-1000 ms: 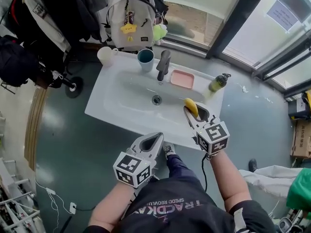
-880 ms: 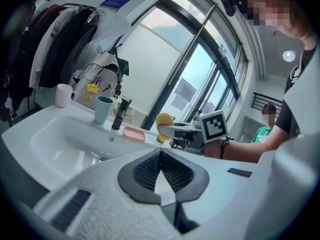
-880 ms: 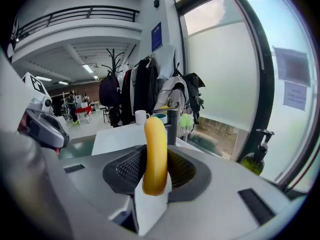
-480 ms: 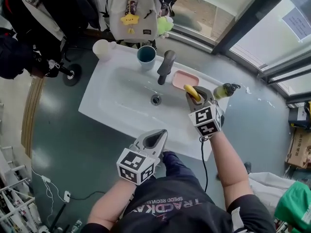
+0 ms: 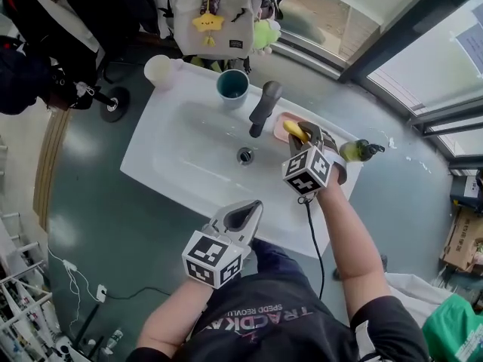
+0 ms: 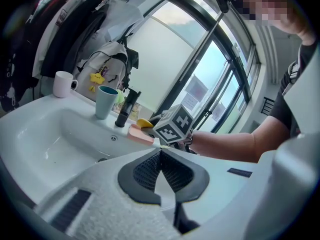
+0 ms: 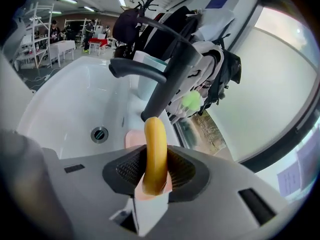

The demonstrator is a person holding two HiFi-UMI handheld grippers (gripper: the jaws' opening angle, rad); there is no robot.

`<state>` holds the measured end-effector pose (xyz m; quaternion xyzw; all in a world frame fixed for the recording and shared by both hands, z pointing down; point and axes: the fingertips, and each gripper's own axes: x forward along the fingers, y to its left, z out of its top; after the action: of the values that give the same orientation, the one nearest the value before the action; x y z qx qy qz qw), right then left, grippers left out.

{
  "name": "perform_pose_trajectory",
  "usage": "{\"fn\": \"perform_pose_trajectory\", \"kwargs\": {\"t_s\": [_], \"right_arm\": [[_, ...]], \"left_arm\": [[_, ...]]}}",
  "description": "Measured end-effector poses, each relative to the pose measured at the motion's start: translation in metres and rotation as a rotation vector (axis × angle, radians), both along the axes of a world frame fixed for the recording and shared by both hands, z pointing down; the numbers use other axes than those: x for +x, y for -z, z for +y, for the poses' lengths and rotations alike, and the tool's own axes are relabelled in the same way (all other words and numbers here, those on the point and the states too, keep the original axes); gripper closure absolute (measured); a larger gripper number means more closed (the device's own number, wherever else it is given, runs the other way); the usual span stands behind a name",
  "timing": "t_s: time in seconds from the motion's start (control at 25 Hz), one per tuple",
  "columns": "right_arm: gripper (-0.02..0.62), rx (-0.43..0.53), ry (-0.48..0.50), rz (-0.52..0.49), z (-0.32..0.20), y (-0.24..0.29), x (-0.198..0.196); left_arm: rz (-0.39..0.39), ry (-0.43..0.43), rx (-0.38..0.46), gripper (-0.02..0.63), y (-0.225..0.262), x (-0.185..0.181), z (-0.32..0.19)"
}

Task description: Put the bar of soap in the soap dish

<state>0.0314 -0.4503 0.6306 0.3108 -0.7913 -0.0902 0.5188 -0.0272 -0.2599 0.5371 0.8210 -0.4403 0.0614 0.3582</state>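
The yellow bar of soap (image 5: 296,130) stands on edge between the jaws of my right gripper (image 5: 303,134), which is shut on it. It hangs just over the pink soap dish (image 5: 282,126) behind the basin, right of the tap. In the right gripper view the soap (image 7: 155,149) sticks out past the pads, with the dish (image 7: 132,138) partly hidden below it. My left gripper (image 5: 253,205) is shut and holds nothing, by the sink's front edge. From the left gripper view I see the soap (image 6: 144,123) above the dish (image 6: 140,134).
A white sink (image 5: 162,168) has a drain (image 5: 244,155) and a black tap (image 5: 264,105). A teal cup (image 5: 232,84) and a white mug (image 5: 160,70) stand at the back rim. A green pump bottle (image 5: 358,151) stands right of the dish. A backpack (image 5: 211,13) hangs behind.
My right gripper has carried the soap from the sink's front right to the back, over the pink dish, rolling as it went. The left gripper shifted slightly.
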Motion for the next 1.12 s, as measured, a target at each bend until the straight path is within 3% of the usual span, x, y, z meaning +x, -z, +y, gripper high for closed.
{"fn": "perform_pose_trajectory", "kwargs": {"t_s": [0.52, 1.12], "right_arm": [[0.485, -0.027, -0.005, 0.061, -0.013, -0.025, 0.001], [0.477, 0.001, -0.002, 0.072, -0.011, -0.022, 0.004]], "left_arm": [[-0.066, -0.025, 0.015, 0.597, -0.009, 0.007, -0.037], [-0.046, -0.034, 0.004, 0.597, -0.010, 0.015, -0.040]]}}
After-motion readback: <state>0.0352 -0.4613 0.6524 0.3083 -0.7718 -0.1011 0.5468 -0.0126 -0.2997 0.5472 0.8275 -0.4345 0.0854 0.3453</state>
